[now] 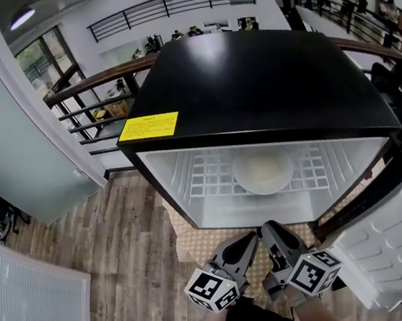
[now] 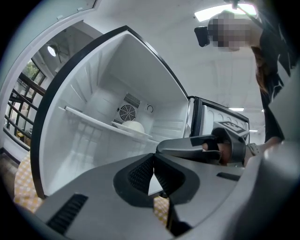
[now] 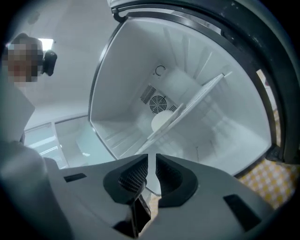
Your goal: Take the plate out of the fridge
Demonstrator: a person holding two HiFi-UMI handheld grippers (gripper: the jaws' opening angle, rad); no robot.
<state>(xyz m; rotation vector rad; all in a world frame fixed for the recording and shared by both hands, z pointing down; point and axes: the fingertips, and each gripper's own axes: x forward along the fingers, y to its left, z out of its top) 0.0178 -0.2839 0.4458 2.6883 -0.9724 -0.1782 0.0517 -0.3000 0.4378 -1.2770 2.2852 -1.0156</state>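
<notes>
My left tongs [image 2: 153, 163] and right tongs [image 3: 151, 161] are squeezed together with nothing in them, near the open fridge [image 1: 250, 85], since the plate [image 1: 263, 171] sits far inside on the shelf [image 1: 207, 178].

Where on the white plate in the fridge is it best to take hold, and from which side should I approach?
Probably grip the plate by its near rim, coming straight in through the open front of the fridge. It lies flat on the wire shelf, so only the edge looks thin enough to pinch, one jaw above and one below. The walls close off the other sides.
</notes>
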